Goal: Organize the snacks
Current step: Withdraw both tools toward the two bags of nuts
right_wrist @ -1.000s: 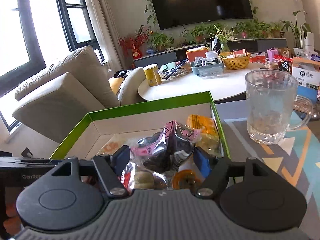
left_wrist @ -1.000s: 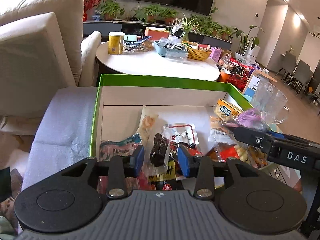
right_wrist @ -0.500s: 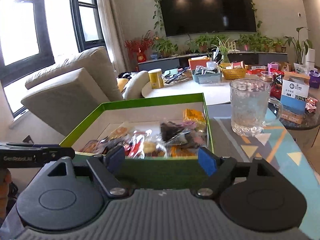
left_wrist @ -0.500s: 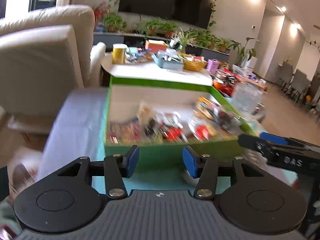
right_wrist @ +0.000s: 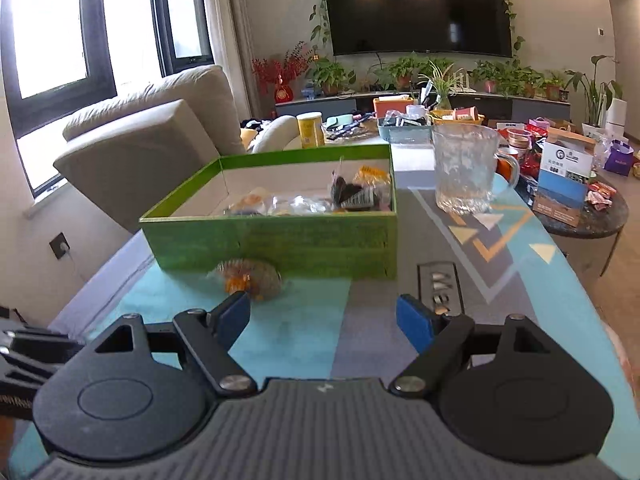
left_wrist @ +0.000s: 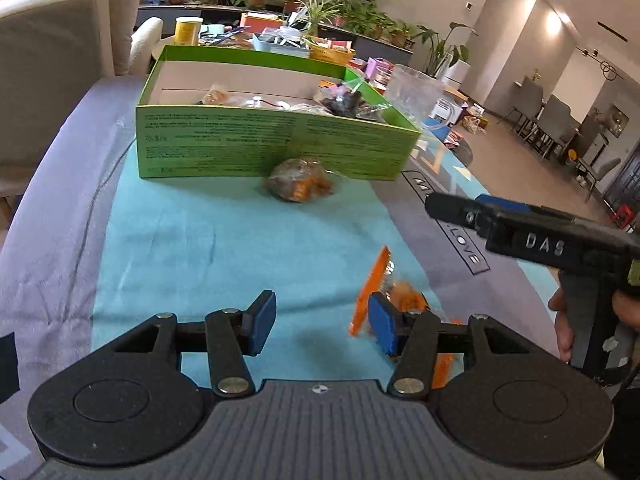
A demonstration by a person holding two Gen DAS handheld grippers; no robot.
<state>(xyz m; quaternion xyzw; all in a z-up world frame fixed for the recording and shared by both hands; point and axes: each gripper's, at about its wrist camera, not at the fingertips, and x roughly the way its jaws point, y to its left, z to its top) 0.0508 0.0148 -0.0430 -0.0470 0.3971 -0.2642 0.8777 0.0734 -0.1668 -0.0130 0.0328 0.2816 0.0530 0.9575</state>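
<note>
A green box (left_wrist: 276,148) of several snack packets stands on the teal and grey cloth (left_wrist: 192,248); it also shows in the right wrist view (right_wrist: 272,244). A clear bag of brown and orange snacks (left_wrist: 299,186) (right_wrist: 251,277) lies against the box's front wall. An orange packet (left_wrist: 374,280) lies on the cloth, partly hidden behind the right finger of my left gripper (left_wrist: 322,322). That gripper's jaws are opening, with nothing between them. My right gripper (right_wrist: 325,318) is wide open and empty, short of the box.
A glass mug (right_wrist: 464,168) stands right of the box. A blue and white carton (right_wrist: 560,184) sits on a dark side table beyond. A beige sofa (right_wrist: 152,140) and a cluttered white round table (left_wrist: 248,36) lie behind the box.
Both grippers have drawn back out of the box to the near side of the cloth. The left let go of a dark snack and the right of a pink and dark packet.
</note>
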